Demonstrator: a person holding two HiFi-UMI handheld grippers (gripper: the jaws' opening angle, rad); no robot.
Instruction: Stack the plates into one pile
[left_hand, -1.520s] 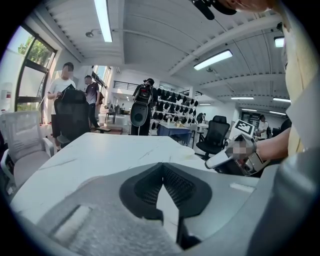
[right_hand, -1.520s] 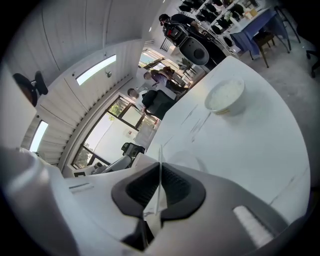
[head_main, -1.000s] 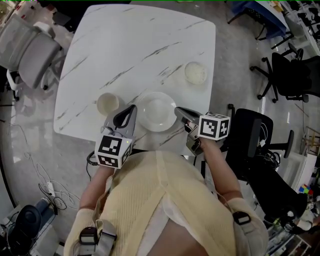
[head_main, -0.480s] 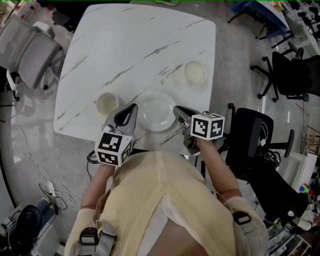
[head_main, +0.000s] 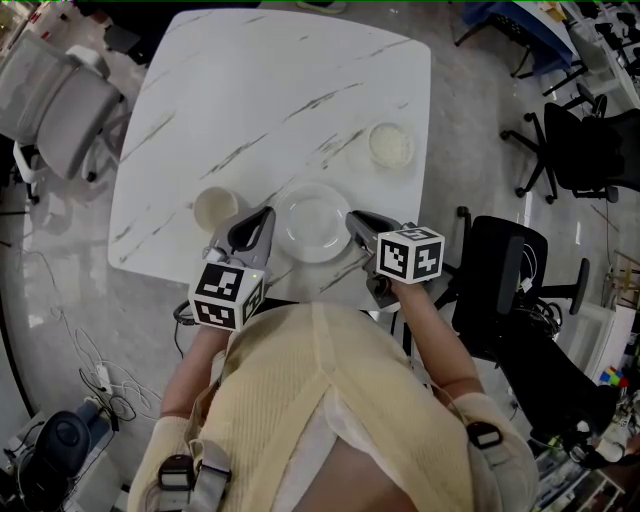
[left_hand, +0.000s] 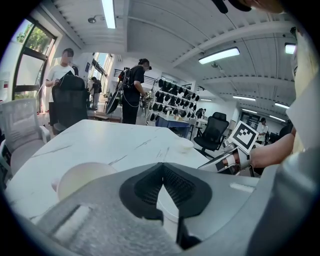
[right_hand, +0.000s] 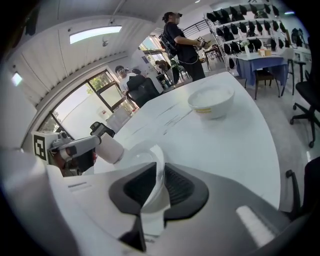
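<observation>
A large white plate (head_main: 312, 222) lies near the front edge of the marble table (head_main: 280, 90). A small cream dish (head_main: 215, 208) sits to its left, and a small white bowl (head_main: 391, 144) sits further back on the right. My left gripper (head_main: 262, 215) is shut at the plate's left edge, with nothing between its pads (left_hand: 162, 167). My right gripper (head_main: 355, 218) is at the plate's right edge. Its jaws have just been opening, and the plate's rim (right_hand: 159, 170) stands loose between them with a gap at one pad. The bowl (right_hand: 211, 100) shows beyond.
A grey office chair (head_main: 60, 100) stands at the table's left, and black chairs (head_main: 510, 280) at the right. Cables (head_main: 95, 370) lie on the floor at the lower left. Several people stand in the room beyond the table's far side.
The right gripper's marker cube has rolled and shifted slightly left. The plate, the dishes and the left gripper have stayed in place.
</observation>
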